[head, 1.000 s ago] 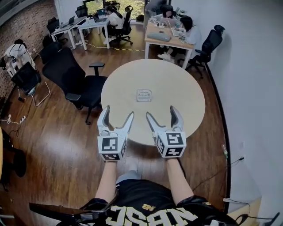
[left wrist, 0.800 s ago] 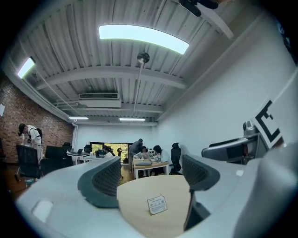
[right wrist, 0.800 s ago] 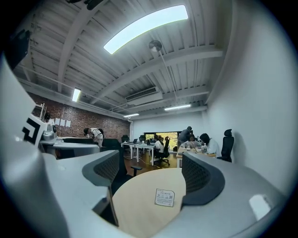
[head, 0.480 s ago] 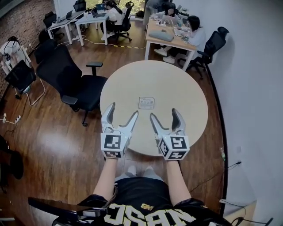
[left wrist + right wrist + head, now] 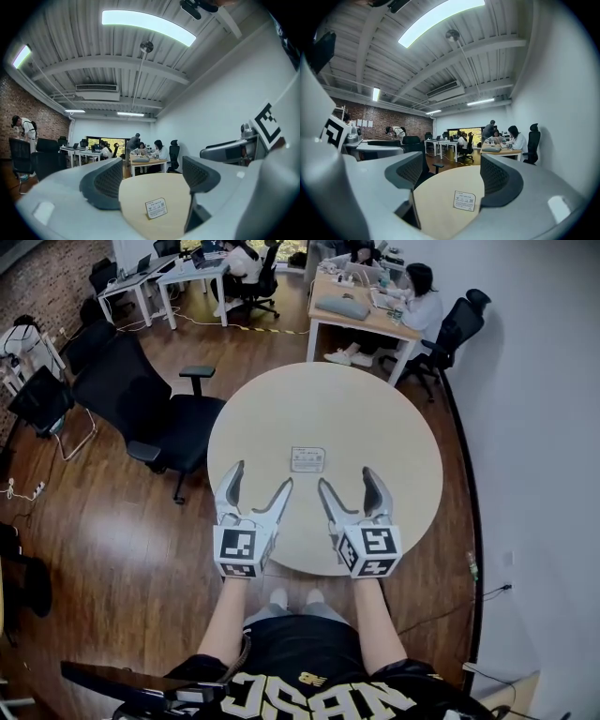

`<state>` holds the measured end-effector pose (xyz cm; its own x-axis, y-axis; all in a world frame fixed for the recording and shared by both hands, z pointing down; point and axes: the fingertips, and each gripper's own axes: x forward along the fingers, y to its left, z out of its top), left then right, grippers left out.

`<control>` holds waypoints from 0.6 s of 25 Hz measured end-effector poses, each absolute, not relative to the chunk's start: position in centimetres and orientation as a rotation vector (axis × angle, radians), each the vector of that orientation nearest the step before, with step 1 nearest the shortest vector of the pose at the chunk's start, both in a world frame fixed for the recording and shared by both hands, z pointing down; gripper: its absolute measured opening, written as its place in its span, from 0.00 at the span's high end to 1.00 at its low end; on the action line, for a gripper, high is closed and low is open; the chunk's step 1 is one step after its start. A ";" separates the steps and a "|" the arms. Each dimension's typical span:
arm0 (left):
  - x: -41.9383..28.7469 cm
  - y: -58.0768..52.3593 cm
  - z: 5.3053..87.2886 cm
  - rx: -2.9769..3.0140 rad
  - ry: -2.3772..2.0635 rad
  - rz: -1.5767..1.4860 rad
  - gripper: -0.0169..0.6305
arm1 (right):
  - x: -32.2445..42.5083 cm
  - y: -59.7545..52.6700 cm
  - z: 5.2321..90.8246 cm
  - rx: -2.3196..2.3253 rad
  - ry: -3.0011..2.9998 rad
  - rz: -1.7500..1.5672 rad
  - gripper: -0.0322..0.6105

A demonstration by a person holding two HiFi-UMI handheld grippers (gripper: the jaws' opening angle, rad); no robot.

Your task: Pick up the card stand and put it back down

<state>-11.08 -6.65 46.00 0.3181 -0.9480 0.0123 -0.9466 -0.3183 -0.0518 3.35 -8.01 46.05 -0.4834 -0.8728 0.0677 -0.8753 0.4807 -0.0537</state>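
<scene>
Left tool [image 5: 260,476]: wide open, nothing between the pads, held level over the near edge of the round desk [image 5: 375,418]. Right tool [image 5: 347,478]: same, spread wide and empty, level, just beside the left one. Both aimed across the desk, marker cubes toward the body.

Card stand [image 5: 307,458]: sits on the desk near its middle, a bit toward the near side. Ahead of both tools and roughly on the line between them, clear of every pad. Untouched, not lifted.

Left gripper view: shows the card stand standing up on the desk top, printed white face toward the camera, framed in the gap between the jaws and closer to the right-hand one. Right gripper view: shows it again in the gap, close to the right-hand jaw in the picture, out past the tips.

Black office chair [image 5: 159,413] pulled up at the desk's left side on the wooden floor [image 5: 112,540]. Several people seated at the far end of the room.
</scene>
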 end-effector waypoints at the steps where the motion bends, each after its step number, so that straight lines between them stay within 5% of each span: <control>1: -11.1 -6.7 46.1 -2.522 1.813 -0.068 0.35 | 3.4 -8.2 46.1 1.578 -2.678 0.129 0.34; 15: -25.5 -9.0 46.6 -2.465 1.716 -0.451 0.33 | 6.2 -8.4 47.1 1.561 -2.676 0.169 0.34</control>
